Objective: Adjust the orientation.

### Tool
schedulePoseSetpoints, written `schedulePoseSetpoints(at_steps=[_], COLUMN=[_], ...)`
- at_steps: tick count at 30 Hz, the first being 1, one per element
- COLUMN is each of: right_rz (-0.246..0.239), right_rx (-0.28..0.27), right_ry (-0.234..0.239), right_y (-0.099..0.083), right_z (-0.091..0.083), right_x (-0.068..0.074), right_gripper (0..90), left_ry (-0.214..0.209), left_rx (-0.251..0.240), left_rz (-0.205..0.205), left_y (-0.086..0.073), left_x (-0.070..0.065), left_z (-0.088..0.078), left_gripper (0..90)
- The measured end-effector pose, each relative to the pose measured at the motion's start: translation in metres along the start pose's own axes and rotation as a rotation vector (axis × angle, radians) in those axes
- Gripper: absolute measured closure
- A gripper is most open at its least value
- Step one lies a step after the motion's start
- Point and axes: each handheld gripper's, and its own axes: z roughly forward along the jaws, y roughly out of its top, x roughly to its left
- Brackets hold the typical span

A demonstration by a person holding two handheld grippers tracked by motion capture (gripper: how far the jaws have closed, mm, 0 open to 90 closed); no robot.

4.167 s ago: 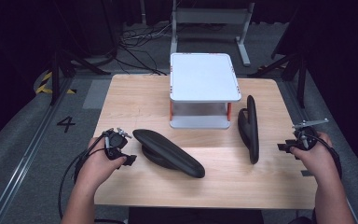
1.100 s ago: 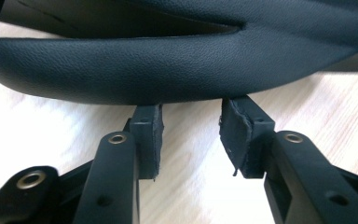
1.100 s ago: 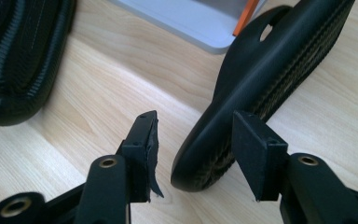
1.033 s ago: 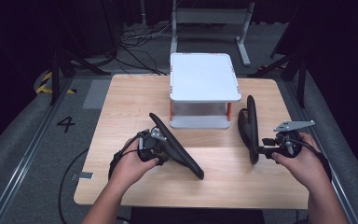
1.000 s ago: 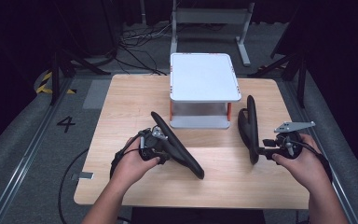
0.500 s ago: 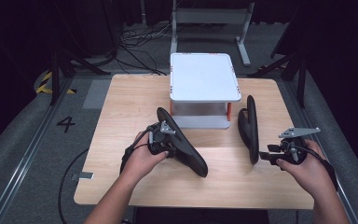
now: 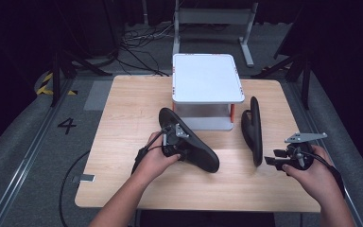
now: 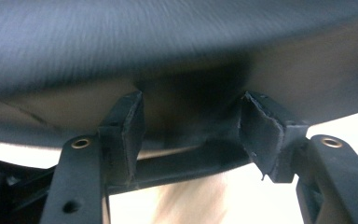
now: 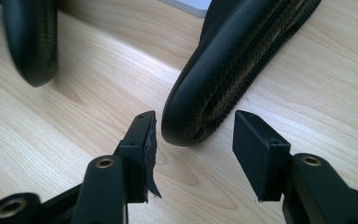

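shoes first: two black ones on my wooden table, and judging by the white two-level rack at the far side, they are meant to go on it. neither is there yet, so i reckon most of the job is left.

nearest, my right gripper sits low near the table's right front, jaws spread, with the end of the right shoe between the pads but not pinched. that shoe stands on its edge, running away from me just beside the rack's right leg.

my left gripper is at mid-table against the left shoe, which lies slanting, its far end near the rack's front. its jaws have just been opening; the shoe's underside lies across the parted pads, so i take it as let go.

room: bare wood left and in front; the right shoe is close to the right edge; the rack's lower level looks low.
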Motion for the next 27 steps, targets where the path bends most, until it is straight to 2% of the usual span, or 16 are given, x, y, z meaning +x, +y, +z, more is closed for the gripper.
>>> schedulePoseSetpoints(at_steps=[3, 10, 13, 17, 18, 20, 23, 24, 26, 27], right_rz=[0.002, 0.019, 0.015, 0.017, 0.021, 0.031, 0.028, 0.027, 0.027, 0.023], right_rx=[0.002, 0.015, 0.020, 0.015, 0.015, 0.006, -0.005, -0.007, -0.008, -0.009], right_ry=[0.004, 0.003, 0.005, 0.005, 0.002, 0.000, -0.003, -0.002, -0.003, 0.001], right_y=[-0.002, -0.006, -0.007, -0.009, -0.010, -0.010, -0.009, -0.009, -0.007, -0.006], right_z=[0.000, 0.002, 0.002, 0.001, 0.000, -0.003, -0.006, -0.007, -0.006, -0.004], right_x=[0.000, 0.001, 0.001, 0.000, -0.001, -0.002, -0.003, -0.003, -0.003, -0.002], right_gripper=[50.4, 50.1, 49.8, 49.1, 49.0, 49.0, 48.8, 48.7, 48.4, 48.2], left_ry=[0.011, 0.024, 0.023, 0.013, 0.006, -0.012, -0.036, -0.037, -0.021, -0.007], left_rx=[-0.022, -0.084, -0.077, -0.095, -0.097, -0.058, 0.040, 0.065, 0.105, 0.104], left_rz=[0.027, 0.062, 0.064, 0.057, 0.048, -0.009, -0.086, -0.117, -0.147, -0.164], left_y=[0.005, 0.014, 0.017, 0.017, 0.017, 0.014, 0.008, 0.006, 0.003, 0.001], left_x=[-0.002, -0.005, -0.006, -0.005, -0.005, -0.005, -0.002, -0.001, 0.001, 0.002], left_z=[-0.003, -0.002, -0.002, -0.009, -0.013, -0.022, -0.030, -0.031, -0.029, -0.026], left_gripper=[39.0, 34.2, 33.0, 32.5, 32.2, 32.3, 33.7, 33.4, 31.0, 29.7])
